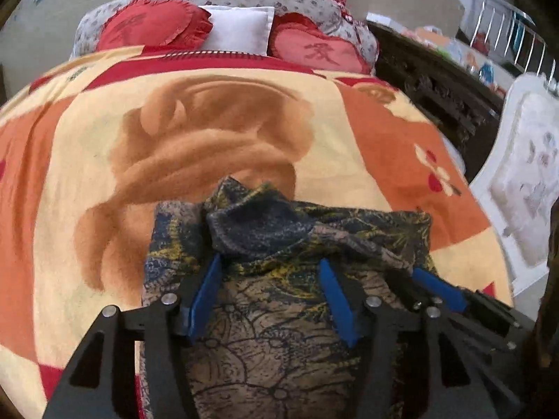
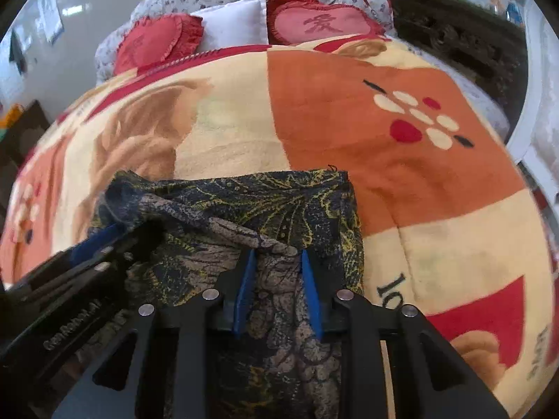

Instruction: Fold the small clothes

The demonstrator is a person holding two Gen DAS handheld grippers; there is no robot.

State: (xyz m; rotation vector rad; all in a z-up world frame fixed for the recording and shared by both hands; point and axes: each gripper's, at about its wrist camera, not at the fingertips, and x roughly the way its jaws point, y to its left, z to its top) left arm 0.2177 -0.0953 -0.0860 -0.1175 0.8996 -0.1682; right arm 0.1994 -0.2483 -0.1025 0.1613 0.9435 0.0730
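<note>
A small dark blue, yellow and tan patterned garment point(image 1: 276, 300) lies on the bed blanket, with its far part bunched and turned over. My left gripper point(image 1: 270, 262) stands open over its left half, blue fingers point(image 1: 206, 293) spread wide with cloth between and under them. My right gripper point(image 2: 277, 256) is open over the right half point(image 2: 279, 209), its fingers point(image 2: 311, 289) closer together with a raised fold of cloth at the tips. Each gripper shows in the other's view: the right one point(image 1: 440, 289), the left one point(image 2: 97, 241).
The garment rests on an orange, cream and red fleece blanket point(image 1: 104, 160) covering a bed. Two red heart cushions point(image 1: 153, 28) and a white pillow point(image 1: 241, 28) lie at the head. A dark carved wooden frame point(image 1: 436, 87) and a white padded piece point(image 1: 524, 174) stand to the right.
</note>
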